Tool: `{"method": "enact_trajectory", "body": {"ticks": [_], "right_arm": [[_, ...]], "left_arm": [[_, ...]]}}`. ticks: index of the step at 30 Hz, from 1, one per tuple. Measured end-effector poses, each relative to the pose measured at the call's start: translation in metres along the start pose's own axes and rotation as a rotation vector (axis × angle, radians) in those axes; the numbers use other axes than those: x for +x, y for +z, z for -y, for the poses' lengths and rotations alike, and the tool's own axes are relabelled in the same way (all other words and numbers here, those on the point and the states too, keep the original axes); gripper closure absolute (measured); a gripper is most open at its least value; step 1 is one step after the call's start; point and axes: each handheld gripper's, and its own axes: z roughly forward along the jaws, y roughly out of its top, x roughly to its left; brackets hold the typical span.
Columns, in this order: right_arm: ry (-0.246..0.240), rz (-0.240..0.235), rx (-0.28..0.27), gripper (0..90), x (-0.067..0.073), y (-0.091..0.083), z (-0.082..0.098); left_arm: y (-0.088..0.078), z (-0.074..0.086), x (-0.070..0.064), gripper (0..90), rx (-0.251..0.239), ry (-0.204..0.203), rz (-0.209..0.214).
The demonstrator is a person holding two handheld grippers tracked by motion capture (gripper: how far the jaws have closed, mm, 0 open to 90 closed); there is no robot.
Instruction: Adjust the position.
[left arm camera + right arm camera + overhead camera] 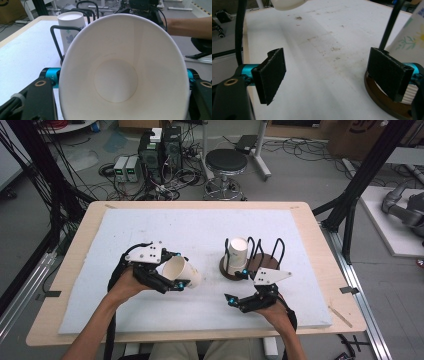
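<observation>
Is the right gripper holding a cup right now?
No, the right gripper has open jaws with only bare mat between them.

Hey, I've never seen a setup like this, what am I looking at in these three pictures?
A person sits at a table and holds a hand-held gripper in each hand. One picture looks down from above; the other two come from cameras riding on the grippers. The left gripper is shut on a white paper cup tipped on its side. The right gripper has its jaws open, holding nothing, beside a round brown cup rack with black wire loops. A flower-printed paper cup stands upside down in it.
</observation>
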Motion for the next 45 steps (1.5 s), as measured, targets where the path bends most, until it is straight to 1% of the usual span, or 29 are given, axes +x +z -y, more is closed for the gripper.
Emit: {"method": "enact_trajectory", "body": {"ticks": [1, 2, 3, 5, 8, 9, 13, 18, 20, 23, 25, 26, 27, 32, 33, 34, 35, 36, 38, 40, 41, 42, 45], "right_arm": [[0.0, 0.011, 0.0, 16.0, -0.001, -0.001, 0.001], [0.011, 0.009, 0.007, 16.0, -0.001, -0.002, 0.002], [0.011, 0.012, 0.006, 16.0, -0.002, -0.002, 0.004], [0.02, 0.027, 0.008, 16.0, -0.002, -0.004, 0.006], [0.027, 0.04, 0.011, 16.0, -0.004, -0.007, 0.009], [0.03, 0.047, 0.01, 16.0, -0.005, -0.008, 0.01], [0.05, 0.086, 0.016, 16.1, -0.007, -0.013, 0.014], [0.065, 0.111, 0.034, 16.1, -0.01, -0.015, 0.02], [0.078, 0.124, 0.034, 16.1, -0.011, -0.016, 0.022], [0.09, 0.143, 0.037, 16.1, -0.013, -0.019, 0.025], [0.09, 0.164, 0.041, 16.1, -0.014, -0.02, 0.026], [0.092, 0.166, 0.042, 16.1, -0.015, -0.02, 0.027], [0.1, 0.173, 0.045, 16.1, -0.015, -0.02, 0.028], [0.103, 0.205, 0.051, 16.1, -0.017, -0.021, 0.033], [0.111, 0.207, 0.053, 16.1, -0.017, -0.021, 0.034], [0.108, 0.213, 0.059, 16.1, -0.017, -0.021, 0.035], [0.105, 0.22, 0.062, 16.1, -0.018, -0.021, 0.036], [0.11, 0.222, 0.065, 16.1, -0.018, -0.021, 0.037], [0.114, 0.23, 0.068, 16.1, -0.017, -0.022, 0.038], [0.121, 0.231, 0.07, 16.1, -0.017, -0.022, 0.039], [0.121, 0.236, 0.068, 16.1, -0.018, -0.023, 0.04], [0.119, 0.24, 0.062, 16.1, -0.018, -0.023, 0.04], [0.123, 0.237, 0.063, 16.1, -0.019, -0.023, 0.04]], "left_arm": [[0.0, 0.0, 0.0, 29.3, 0.005, 0.0, -0.001], [0.0, -0.001, 0.0, 29.3, 0.015, 0.001, -0.005], [0.0, -0.001, 0.0, 29.3, 0.02, 0.0, -0.007], [0.0, -0.002, 0.001, 29.3, 0.038, 0.005, -0.01], [0.0, -0.003, 0.002, 29.3, 0.05, -0.002, -0.016], [0.0, -0.004, 0.003, 29.4, 0.065, 0.007, -0.016], [0.0, -0.006, 0.004, 29.3, 0.114, 0.003, -0.03], [-0.001, -0.007, 0.007, 29.3, 0.163, -0.005, -0.034], [-0.001, -0.007, 0.007, 29.3, 0.188, -0.013, -0.04], [-0.001, -0.007, 0.009, 29.3, 0.219, -0.019, -0.037], [0.0, -0.007, 0.01, 29.2, 0.243, -0.02, -0.038], [0.0, -0.008, 0.01, 29.2, 0.257, -0.022, -0.036], [0.0, -0.009, 0.011, 29.1, 0.269, -0.021, -0.033], [0.001, -0.014, 0.013, 29.1, 0.326, -0.015, -0.033], [0.001, -0.015, 0.013, 29.1, 0.332, -0.015, -0.032], [0.001, -0.016, 0.014, 29.1, 0.341, -0.02, -0.033], [0.001, -0.018, 0.015, 29.1, 0.356, -0.013, -0.036], [0.001, -0.019, 0.016, 29.1, 0.366, -0.016, -0.037], [0.002, -0.019, 0.017, 29.1, 0.376, -0.021, -0.032], [0.003, -0.019, 0.018, 29.1, 0.398, -0.026, -0.03], [0.003, -0.019, 0.019, 29.1, 0.403, -0.021, -0.028], [0.004, -0.019, 0.019, 29.0, 0.411, -0.032, -0.026], [0.005, -0.019, 0.02, 29.0, 0.438, -0.033, -0.026]]}}
